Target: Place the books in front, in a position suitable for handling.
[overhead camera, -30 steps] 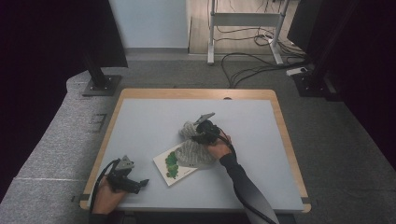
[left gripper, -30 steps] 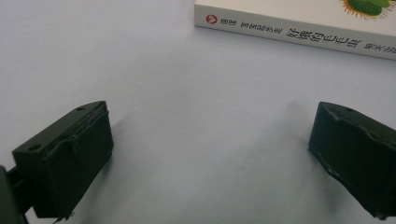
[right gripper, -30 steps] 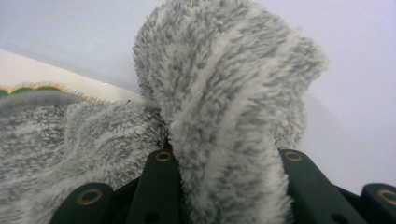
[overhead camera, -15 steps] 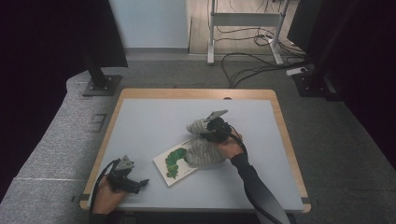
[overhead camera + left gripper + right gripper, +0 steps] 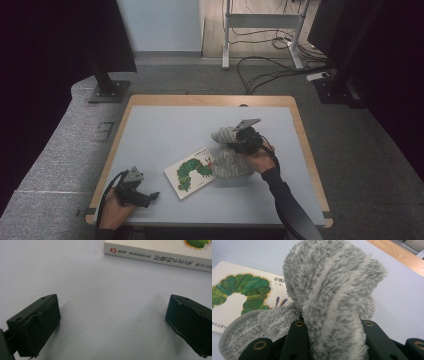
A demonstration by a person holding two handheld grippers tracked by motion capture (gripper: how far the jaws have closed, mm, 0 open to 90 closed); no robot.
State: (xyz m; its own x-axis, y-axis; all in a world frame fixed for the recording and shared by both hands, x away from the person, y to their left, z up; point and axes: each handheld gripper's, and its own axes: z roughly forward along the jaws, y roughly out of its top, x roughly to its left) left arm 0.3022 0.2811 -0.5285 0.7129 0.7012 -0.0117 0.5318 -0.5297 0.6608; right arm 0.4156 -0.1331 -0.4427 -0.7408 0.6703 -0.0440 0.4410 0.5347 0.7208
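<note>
Pinching a fluffy grey sock (image 5: 230, 159), the right tongs (image 5: 239, 141) are closed on a fold of it, the fabric squeezed between the two black jaws and bulging above them in the right gripper view (image 5: 332, 290). This sock is a marled grey-and-white plush with pale stripes and a thick, fuzzy pile; it hangs down from the grip to the desk (image 5: 165, 130), its lower end lying at the right edge of a picture book (image 5: 194, 173) with a green caterpillar on its white cover. Near the desk's front left corner, the left tongs (image 5: 150, 196) rest low with jaws spread wide and nothing between them; the book's spine lies just beyond (image 5: 160, 257).
</note>
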